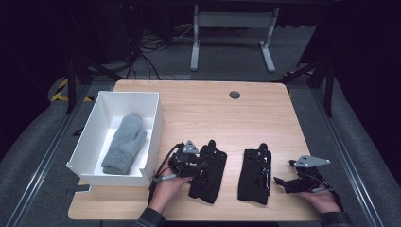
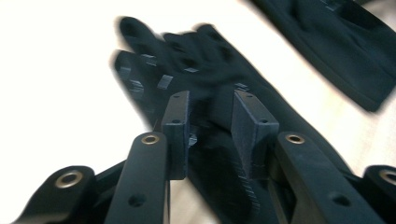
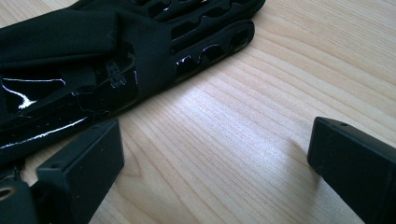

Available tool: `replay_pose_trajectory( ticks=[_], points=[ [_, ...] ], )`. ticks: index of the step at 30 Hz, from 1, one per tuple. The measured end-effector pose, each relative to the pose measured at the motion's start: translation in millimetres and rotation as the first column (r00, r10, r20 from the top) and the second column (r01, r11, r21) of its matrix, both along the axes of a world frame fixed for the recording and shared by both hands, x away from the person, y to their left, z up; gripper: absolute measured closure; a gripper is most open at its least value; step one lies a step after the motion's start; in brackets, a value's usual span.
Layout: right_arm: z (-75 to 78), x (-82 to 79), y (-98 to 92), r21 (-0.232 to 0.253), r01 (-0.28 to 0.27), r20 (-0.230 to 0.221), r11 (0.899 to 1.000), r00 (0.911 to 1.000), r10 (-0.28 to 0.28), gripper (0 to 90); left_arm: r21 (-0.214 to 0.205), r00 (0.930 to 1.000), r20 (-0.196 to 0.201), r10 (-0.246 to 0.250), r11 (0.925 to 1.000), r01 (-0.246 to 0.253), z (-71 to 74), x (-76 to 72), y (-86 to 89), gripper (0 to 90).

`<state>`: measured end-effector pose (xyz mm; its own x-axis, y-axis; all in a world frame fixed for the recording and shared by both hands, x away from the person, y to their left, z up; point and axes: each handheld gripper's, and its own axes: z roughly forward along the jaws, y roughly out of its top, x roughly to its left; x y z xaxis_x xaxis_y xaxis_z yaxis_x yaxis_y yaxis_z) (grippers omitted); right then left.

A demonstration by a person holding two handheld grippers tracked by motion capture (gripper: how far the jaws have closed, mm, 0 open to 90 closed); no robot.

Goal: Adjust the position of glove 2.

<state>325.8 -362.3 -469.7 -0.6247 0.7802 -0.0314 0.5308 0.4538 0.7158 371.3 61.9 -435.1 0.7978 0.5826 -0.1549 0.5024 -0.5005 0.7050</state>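
Two black gloves [image 1: 208, 172] [image 1: 254, 176] from above; right gripper [image 3: 215, 163] view shows bare wood between jaws.

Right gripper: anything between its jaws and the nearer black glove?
Bare wood. In the right gripper view the right gripper stands open over the table; the black glove lies beyond its left jaw, untouched.

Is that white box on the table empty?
No. The white box holds one grey mitten, lying flat inside; both black gloves lie outside.
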Motion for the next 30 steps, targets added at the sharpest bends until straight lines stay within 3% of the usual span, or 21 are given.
replay_pose_trajectory(
  ticks=[5, 12, 16, 19, 22, 26, 28, 30],
  points=[
    [0.0, 0.1, 0.1, 0.001, 0.001, -0.001, 1.000, 1.0000, -0.001, 3.8, 0.031, 0.9977, -0.018, 0.065, 0.9974, -0.065, -8.0, 6.9, 6.8, 63.7],
    [0.0, 0.1, 0.1, 0.002, 0.001, -0.002, 1.000, 1.0000, -0.001, 3.8, 0.047, 0.9965, -0.041, 0.073, 0.9964, -0.071, -16.3, 7.6, 2.7, 62.0],
    [0.0, 0.1, 0.1, 0.002, 0.000, -0.001, 1.000, 1.0000, 0.000, 3.8, 0.087, 0.9964, -0.042, 0.073, 0.9938, -0.069, -22.3, 7.1, -2.4, 62.7],
    [0.0, 0.1, 0.1, 0.001, 0.001, -0.001, 1.000, 1.0000, -0.001, 3.8, 0.099, 0.9973, -0.035, 0.064, 0.9932, -0.061, -23.5, 5.2, -5.0, 68.0],
    [0.0, 0.2, 0.1, 0.001, 0.000, -0.001, 1.000, 1.0000, 0.000, 3.7, 0.092, 0.9972, -0.042, 0.062, 0.9941, -0.058, -23.7, 3.6, -7.1, 79.5],
    [2.0, 1.4, 0.0, -0.009, -0.001, -0.017, 1.000, 0.9998, 0.000, 5.8, 0.075, 0.9958, -0.050, 0.077, 0.9945, -0.073, -22.4, 3.9, -6.9, 86.7],
    [6.1, 2.1, -0.4, -0.016, -0.007, -0.033, 1.000, 0.9994, 0.006, 17.0, 0.032, 0.9932, -0.073, 0.091, 0.9955, -0.089, -21.4, 6.2, -4.0, 87.4],
    [10.3, 0.0, -0.7, 0.009, -0.040, -0.038, 0.999, 0.9985, 0.040, 28.5, -0.011, 0.9911, -0.084, 0.103, 0.9945, -0.104, -19.3, 7.2, -0.8, 87.7]
  ],
)
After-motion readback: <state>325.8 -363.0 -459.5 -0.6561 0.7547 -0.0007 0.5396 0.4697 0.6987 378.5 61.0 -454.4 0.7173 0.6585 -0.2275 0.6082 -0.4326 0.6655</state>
